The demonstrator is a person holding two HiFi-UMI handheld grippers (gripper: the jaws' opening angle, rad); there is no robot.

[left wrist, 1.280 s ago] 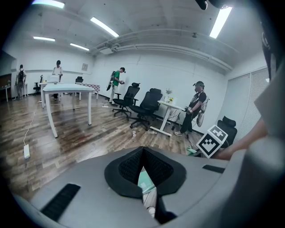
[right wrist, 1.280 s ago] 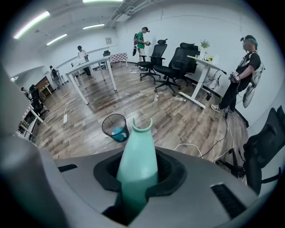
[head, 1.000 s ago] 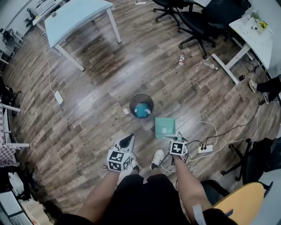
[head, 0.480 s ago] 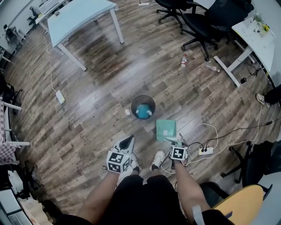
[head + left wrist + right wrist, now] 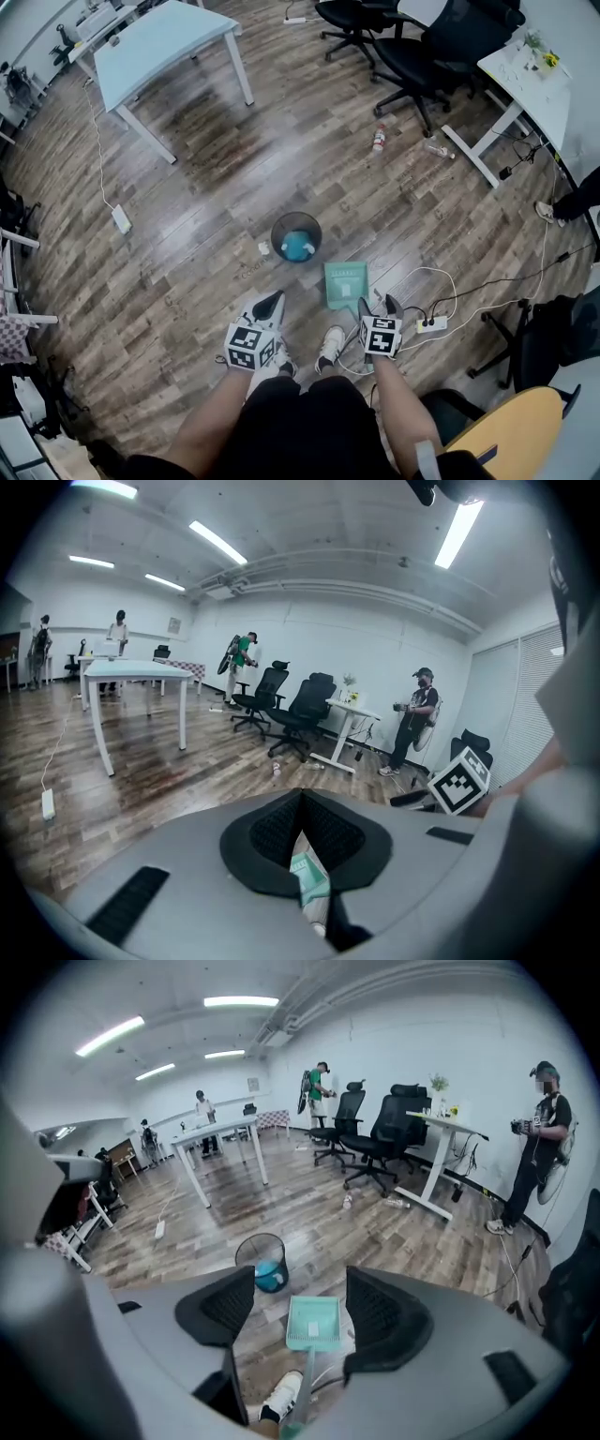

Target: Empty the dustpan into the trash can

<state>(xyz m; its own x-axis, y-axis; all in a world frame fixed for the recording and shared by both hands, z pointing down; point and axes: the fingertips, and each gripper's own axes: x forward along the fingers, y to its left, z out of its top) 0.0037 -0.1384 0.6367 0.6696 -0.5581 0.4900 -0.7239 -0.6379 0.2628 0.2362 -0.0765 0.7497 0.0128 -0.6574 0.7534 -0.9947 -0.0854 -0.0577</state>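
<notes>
Right tongs (image 5: 378,304) have just been swinging open and stand spread wide. The handle of the teal dustpan (image 5: 345,283) comes up through the gap, and neither pad is touching it. Left tongs (image 5: 270,302) are pressed together with nothing pinched. The pan itself sits flat on the wood floor (image 5: 187,234), just ahead of the right tongs and off to the right of the left ones. A bit past it, ahead of both tongs, stands the black mesh trash can (image 5: 296,236) with something blue inside.
</notes>
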